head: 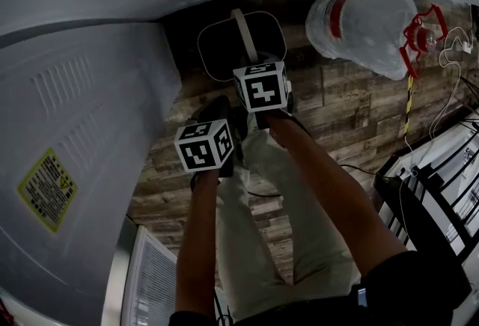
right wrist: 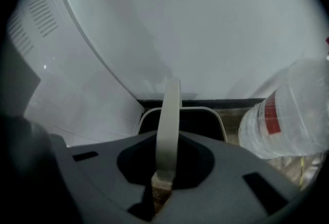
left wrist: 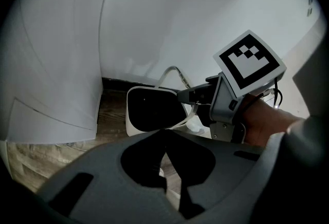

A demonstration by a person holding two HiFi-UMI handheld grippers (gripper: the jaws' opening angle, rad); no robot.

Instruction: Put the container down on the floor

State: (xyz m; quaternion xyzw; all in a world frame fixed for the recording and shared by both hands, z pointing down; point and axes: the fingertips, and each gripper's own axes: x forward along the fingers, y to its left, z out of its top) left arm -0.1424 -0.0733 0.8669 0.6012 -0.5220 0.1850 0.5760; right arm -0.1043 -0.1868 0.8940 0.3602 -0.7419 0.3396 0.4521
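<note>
The right tool (right wrist: 163, 178) is shut tight on the thin, pale, curved handle (right wrist: 168, 125) of the white plastic container with the dark inside (head: 222, 48). The container hangs right under this tool, low over the brown wooden floor (head: 337, 108). It sits between the big white machine (head: 82, 130) on one side and the big clear water bottle with a red band (head: 367, 18) on the other. I cannot tell if its bottom touches the floor yet.

The left tool (left wrist: 166, 138) has its two jaws together with nothing in them. It is a bit behind the right tool, closer to the person, and does not touch the container.

The handle runs straight away from the right tool, across the middle of the container's open top. I think the next move is for the right hand to go straight down and then let go.
</note>
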